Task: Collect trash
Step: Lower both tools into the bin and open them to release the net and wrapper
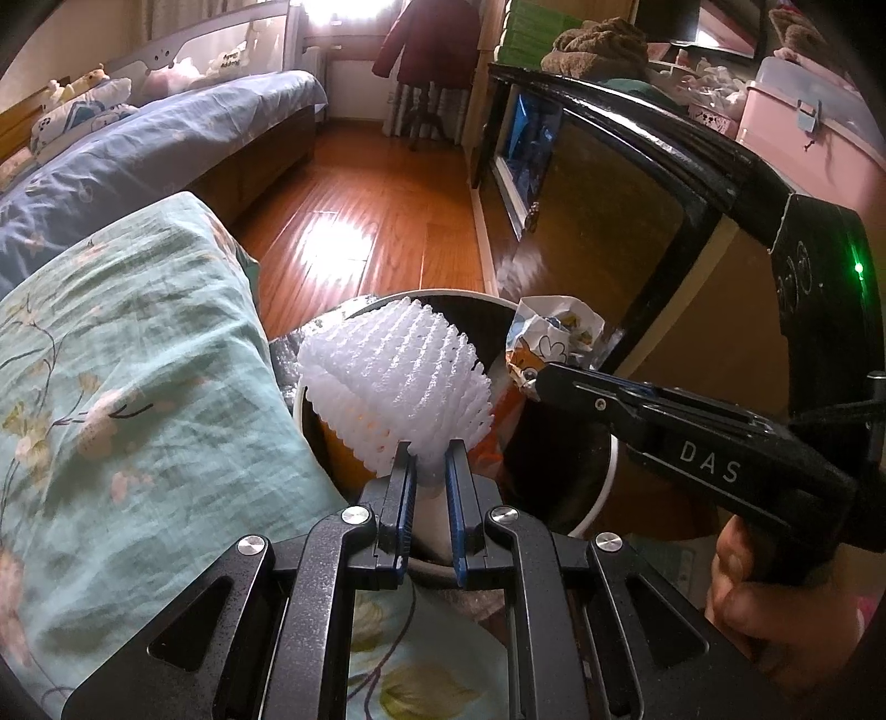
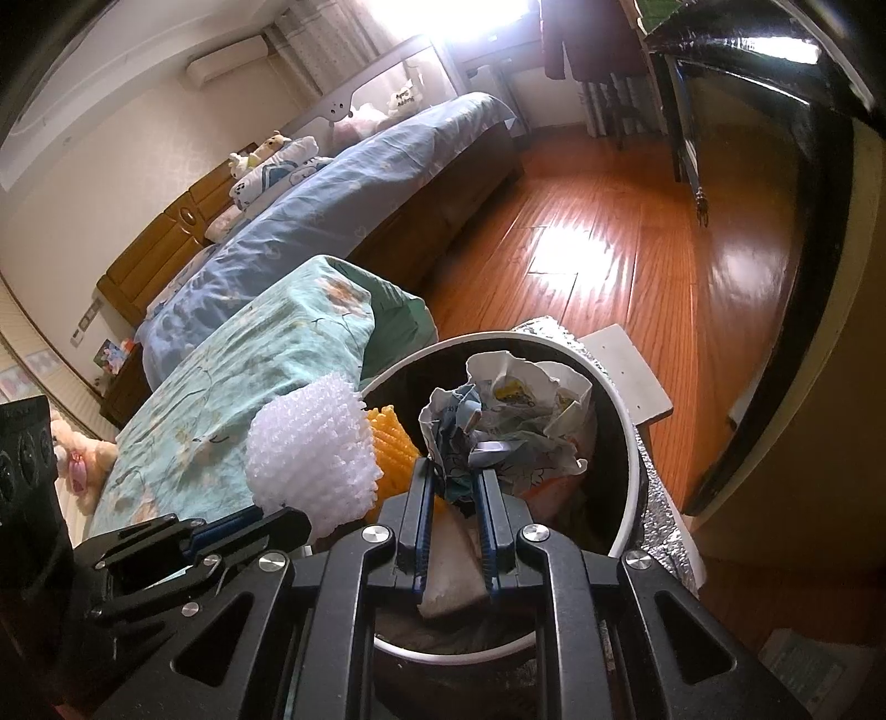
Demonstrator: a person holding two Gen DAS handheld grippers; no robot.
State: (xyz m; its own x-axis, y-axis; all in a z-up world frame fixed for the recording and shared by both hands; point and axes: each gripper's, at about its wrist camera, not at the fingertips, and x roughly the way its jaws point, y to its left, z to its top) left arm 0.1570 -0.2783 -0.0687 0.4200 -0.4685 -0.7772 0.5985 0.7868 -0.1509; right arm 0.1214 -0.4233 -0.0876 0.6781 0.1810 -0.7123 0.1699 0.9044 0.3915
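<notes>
Left wrist view only: a hand [image 1: 775, 603] on the right gripper's handle, a pink storage box [image 1: 803, 111] on the black cabinet top, a dark red coat [image 1: 426, 39] hanging at the far end. Right wrist view only: wall AC unit [image 2: 227, 61], wooden headboard [image 2: 166, 243], a plush toy [image 2: 77, 454] low on the left, and a yellow foam net [image 2: 393, 437] already inside the bin. Trash bin [image 2: 626, 421], round, white rim, dark inside, stands on the wooden floor [image 1: 360, 210] right beside the teal floral bedding [image 1: 138, 360]. Left gripper [image 1: 431, 459] is clamped on the stem of a white foam fruit net [image 1: 398, 376], which bulges out above the bin's left side. Right gripper [image 2: 455, 479] is clamped on a crumpled printed paper wrapper [image 2: 515, 421], held over the bin's opening. Net is white, ribbed mesh, puffed. Wrapper is white with blue and yellow print, heavily creased. Under the paper, orange material shows in the bin; cannot tell what it is.
</notes>
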